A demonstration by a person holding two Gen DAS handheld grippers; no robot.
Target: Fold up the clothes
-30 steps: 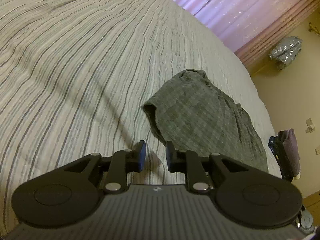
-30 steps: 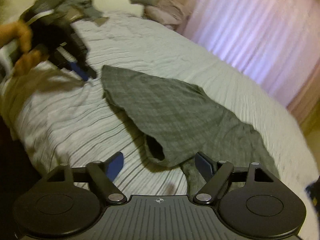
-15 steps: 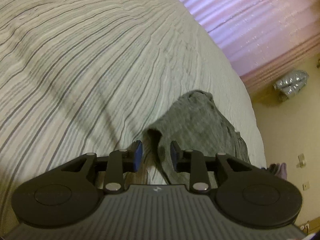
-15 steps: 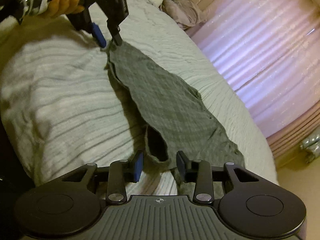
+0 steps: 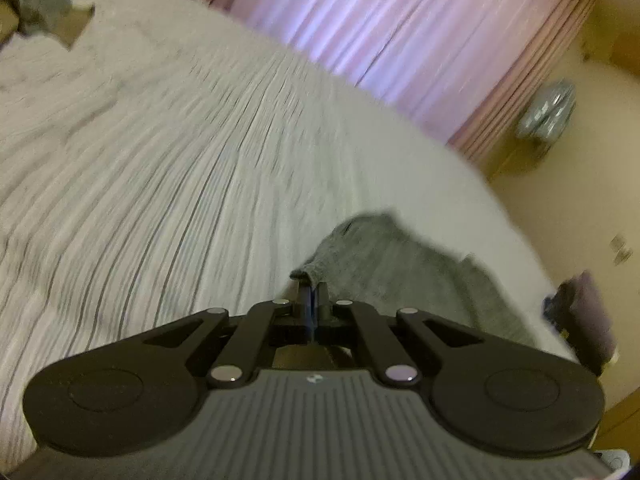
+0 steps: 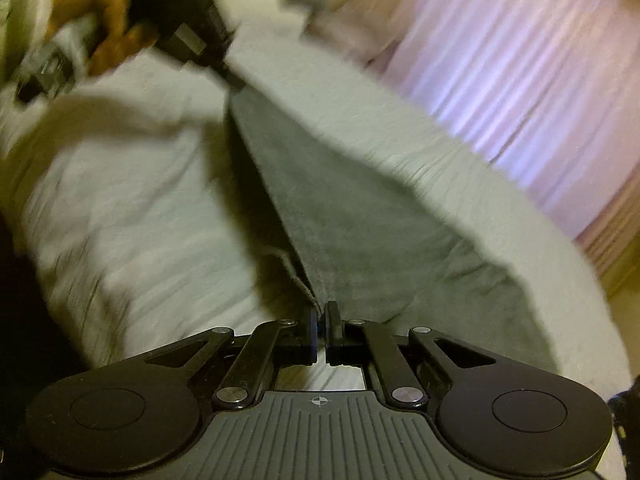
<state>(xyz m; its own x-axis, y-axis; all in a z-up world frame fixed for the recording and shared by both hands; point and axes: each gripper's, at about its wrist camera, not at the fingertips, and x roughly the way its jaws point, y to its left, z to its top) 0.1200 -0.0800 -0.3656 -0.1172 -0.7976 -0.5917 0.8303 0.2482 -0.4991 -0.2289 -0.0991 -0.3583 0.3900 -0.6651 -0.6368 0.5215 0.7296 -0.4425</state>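
Where both pairs of fingers stood apart half a second ago, each has now closed on the grey garment (image 6: 360, 216). The left gripper (image 5: 312, 298) pinches a corner of the cloth right at its fingertips, with the rest of the garment trailing away ahead and to the right of them across the striped bed (image 5: 180, 168). The right gripper (image 6: 321, 320) is clamped on another edge of the same cloth, which now runs as a taut band straight ahead from its fingers up to the left gripper, seen far ahead and to the left in the person's hand (image 6: 104, 20). Earlier the garment lay slack and flat on the bed; now this edge is pulled tight between the two grips. Pink curtains (image 5: 380, 32) hang beyond the bed. Both views are blurred, and no writing or brand can be read anywhere.
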